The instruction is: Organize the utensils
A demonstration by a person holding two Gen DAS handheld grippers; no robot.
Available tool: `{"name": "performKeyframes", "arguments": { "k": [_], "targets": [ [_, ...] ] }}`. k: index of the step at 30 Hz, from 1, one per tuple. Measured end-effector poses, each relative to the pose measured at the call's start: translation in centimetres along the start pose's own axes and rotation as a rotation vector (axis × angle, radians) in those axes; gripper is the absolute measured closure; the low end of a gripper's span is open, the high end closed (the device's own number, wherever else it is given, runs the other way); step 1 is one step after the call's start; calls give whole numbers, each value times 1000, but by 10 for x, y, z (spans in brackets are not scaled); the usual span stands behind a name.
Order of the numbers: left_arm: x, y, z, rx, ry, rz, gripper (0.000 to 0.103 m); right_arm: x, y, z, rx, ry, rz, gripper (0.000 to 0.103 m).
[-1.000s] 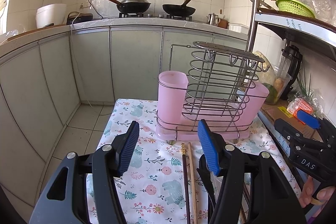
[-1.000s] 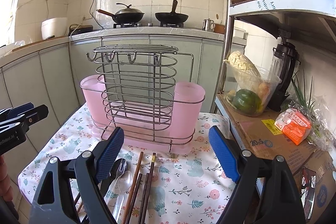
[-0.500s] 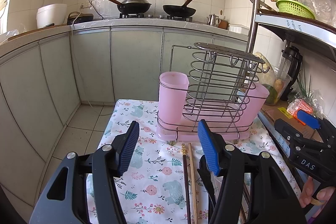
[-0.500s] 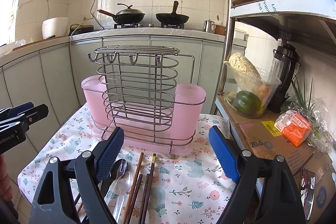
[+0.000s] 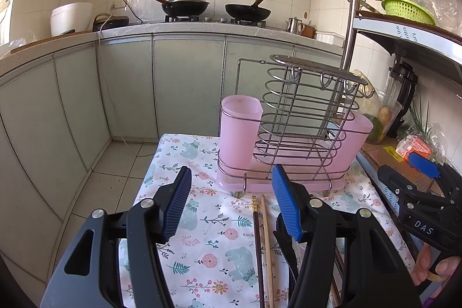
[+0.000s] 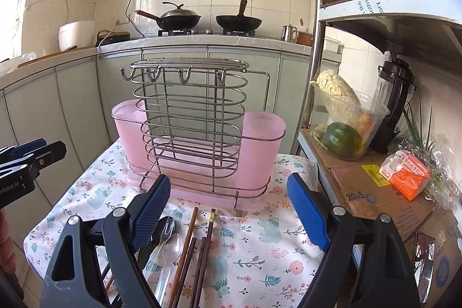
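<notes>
Left gripper (image 5: 231,204): wide open, empty | right gripper (image 6: 241,212): wide open, empty | chopsticks (image 6: 199,247): lengthwise between right fingers, nearer right hand | rack (image 6: 187,117): ahead.

My left gripper (image 5: 231,204) is black plastic, with two angled arms ending in ribbed blue pads (image 5: 176,204). Round silver screws sit at the pivots. My right gripper (image 6: 228,214) is built the same, its blue pads (image 6: 307,214) dimpled. Seen from the left wrist view, the right one bears white letters "DAS"; the left one's side reads "nRobot.AI".
</notes>
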State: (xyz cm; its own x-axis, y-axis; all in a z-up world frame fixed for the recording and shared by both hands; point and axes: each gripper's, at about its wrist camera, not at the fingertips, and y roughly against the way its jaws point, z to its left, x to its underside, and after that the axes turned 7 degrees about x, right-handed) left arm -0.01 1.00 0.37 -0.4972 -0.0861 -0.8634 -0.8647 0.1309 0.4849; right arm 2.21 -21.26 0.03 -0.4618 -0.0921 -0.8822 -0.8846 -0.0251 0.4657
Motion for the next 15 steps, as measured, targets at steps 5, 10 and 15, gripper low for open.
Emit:
{"name": "performKeyframes", "arguments": {
  "k": [5, 10, 15],
  "targets": [
    [4, -17, 11, 26, 35, 71, 44, 7, -13, -5, -23, -3, 52, 30],
    [17, -37, 28, 61, 69, 161, 45, 21, -31, -16, -28, -29, 126, 36],
    [29, -61, 35, 115, 71, 268, 47, 35, -51, -28, -52, -58, 203, 42]
  ]
}}
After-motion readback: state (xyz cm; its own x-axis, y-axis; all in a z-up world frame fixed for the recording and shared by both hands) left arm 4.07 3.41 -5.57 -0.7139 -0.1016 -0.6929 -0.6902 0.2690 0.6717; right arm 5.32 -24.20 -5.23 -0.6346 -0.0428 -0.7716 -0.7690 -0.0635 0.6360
